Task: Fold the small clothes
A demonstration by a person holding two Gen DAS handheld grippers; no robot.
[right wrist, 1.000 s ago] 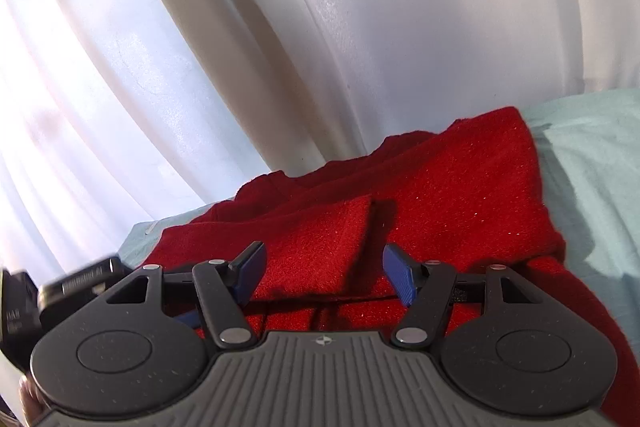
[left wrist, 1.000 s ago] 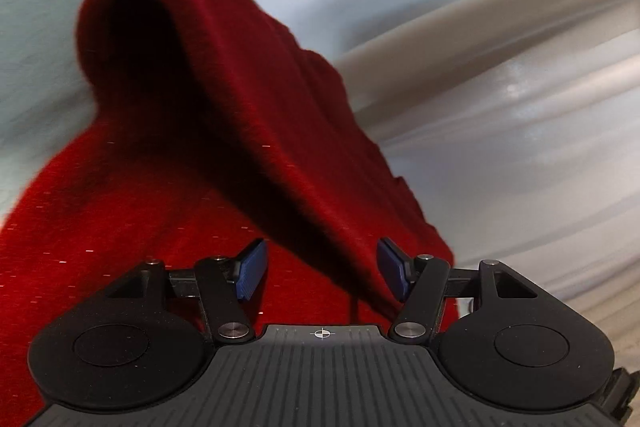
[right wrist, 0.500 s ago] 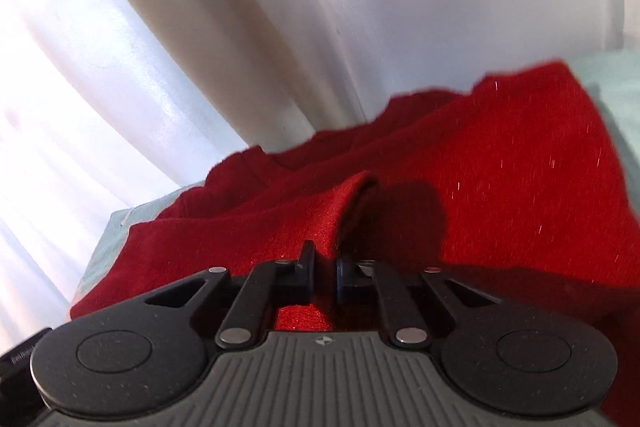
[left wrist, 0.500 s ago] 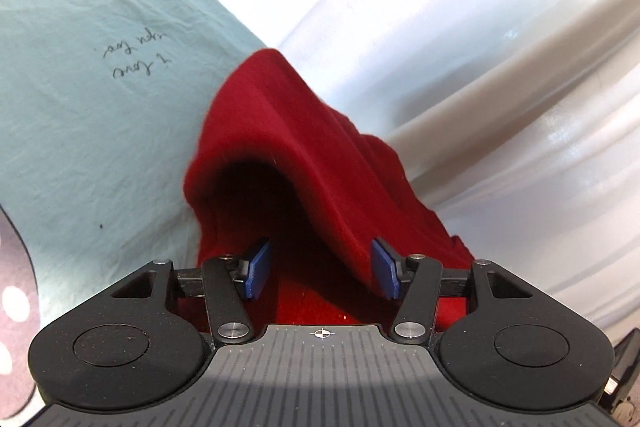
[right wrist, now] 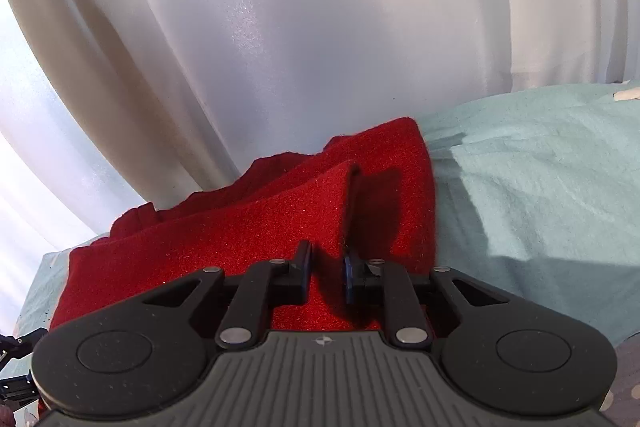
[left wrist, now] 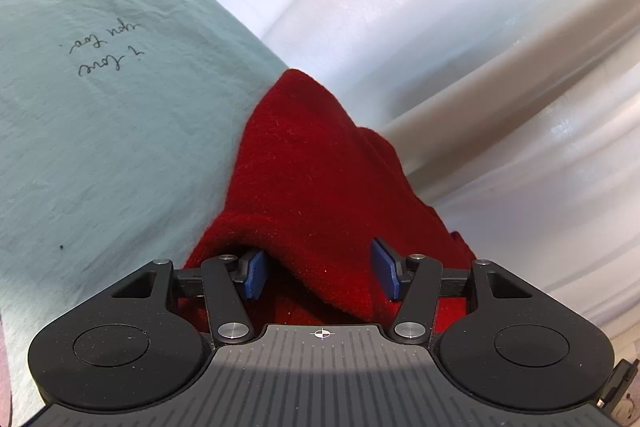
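A red fleece garment (left wrist: pixel 316 163) lies bunched at the edge of a pale teal sheet (left wrist: pixel 100 115). My left gripper (left wrist: pixel 320 273) is open, and a fold of the garment's edge hangs between its blue pads (left wrist: pixel 386 273) without being pinched. In the right wrist view the same garment (right wrist: pixel 224 231) lies folded in layers. My right gripper (right wrist: pixel 328 275) is shut on a raised flap of the red garment, which stands up between the fingers.
A white curtain (left wrist: pixel 460 27) hangs close behind the garment and fills the background in the right wrist view (right wrist: pixel 300 27) too. The teal sheet (right wrist: pixel 540 167) carries handwritten text (left wrist: pixel 106 57). Part of the other gripper (right wrist: pixel 16 367) shows at the lower left.
My right gripper closed on the garment's flap and has lifted it. My left gripper stayed open and pulled back, so the garment now looks smaller and more sheet shows.
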